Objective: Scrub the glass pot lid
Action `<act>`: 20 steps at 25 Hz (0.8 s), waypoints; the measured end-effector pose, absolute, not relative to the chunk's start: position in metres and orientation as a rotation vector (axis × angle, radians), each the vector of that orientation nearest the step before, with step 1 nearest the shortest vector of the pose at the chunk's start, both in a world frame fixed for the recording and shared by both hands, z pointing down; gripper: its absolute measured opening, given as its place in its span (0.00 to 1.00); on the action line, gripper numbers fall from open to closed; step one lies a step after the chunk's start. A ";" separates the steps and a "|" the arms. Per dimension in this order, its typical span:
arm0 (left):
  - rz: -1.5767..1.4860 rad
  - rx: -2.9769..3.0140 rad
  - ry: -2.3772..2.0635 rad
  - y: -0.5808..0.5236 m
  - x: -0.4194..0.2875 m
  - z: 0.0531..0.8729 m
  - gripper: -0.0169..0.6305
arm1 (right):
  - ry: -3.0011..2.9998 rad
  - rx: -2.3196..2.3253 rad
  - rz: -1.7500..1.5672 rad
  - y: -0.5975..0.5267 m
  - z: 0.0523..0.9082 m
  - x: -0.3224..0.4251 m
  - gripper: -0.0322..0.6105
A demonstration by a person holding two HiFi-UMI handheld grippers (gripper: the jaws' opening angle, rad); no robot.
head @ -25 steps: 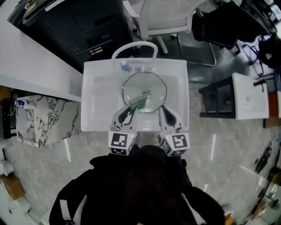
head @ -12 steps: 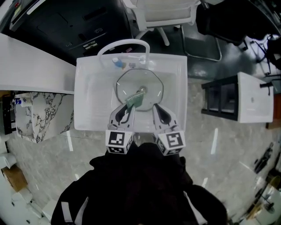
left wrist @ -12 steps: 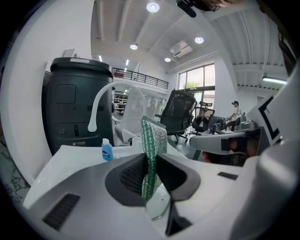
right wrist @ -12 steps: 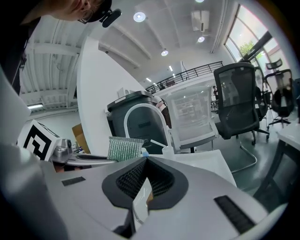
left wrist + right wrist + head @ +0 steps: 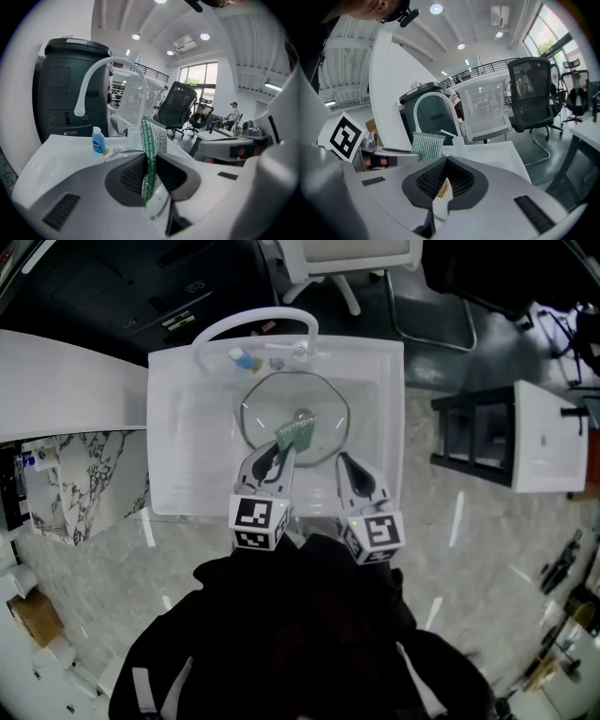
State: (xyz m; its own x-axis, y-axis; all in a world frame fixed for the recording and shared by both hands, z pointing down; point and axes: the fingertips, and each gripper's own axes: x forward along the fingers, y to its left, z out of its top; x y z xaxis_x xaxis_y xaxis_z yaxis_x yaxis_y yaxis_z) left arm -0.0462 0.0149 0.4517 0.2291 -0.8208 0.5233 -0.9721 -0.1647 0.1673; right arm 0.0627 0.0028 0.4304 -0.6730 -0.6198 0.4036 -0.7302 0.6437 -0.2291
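Note:
The glass pot lid lies in the white sink, its knob near the middle. My left gripper is shut on a green scrub pad, whose end rests on the lid just below the knob. In the left gripper view the pad stands upright between the jaws, with the lid's rim beneath. My right gripper sits at the lid's near right edge. Its jaws are shut on the thin rim. The pad shows to its left.
A white arched faucet and a small blue bottle stand at the sink's far rim. A white counter and marble block lie left. An office chair is behind, and a black stand with a white top is right.
The scrub pad has slid a little across the lid toward the knob. The right gripper keeps its hold at the rim. The head camera has shifted, so the sink sits lower left.

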 end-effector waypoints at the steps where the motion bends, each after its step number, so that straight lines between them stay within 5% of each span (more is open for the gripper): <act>1: 0.444 2.051 -1.630 0.011 -0.044 0.455 0.13 | -2.580 1.084 0.537 0.002 0.432 0.062 0.05; 20: 0.563 2.012 -1.451 -0.056 -0.021 0.522 0.13 | -2.505 1.153 0.618 -0.021 0.464 0.067 0.05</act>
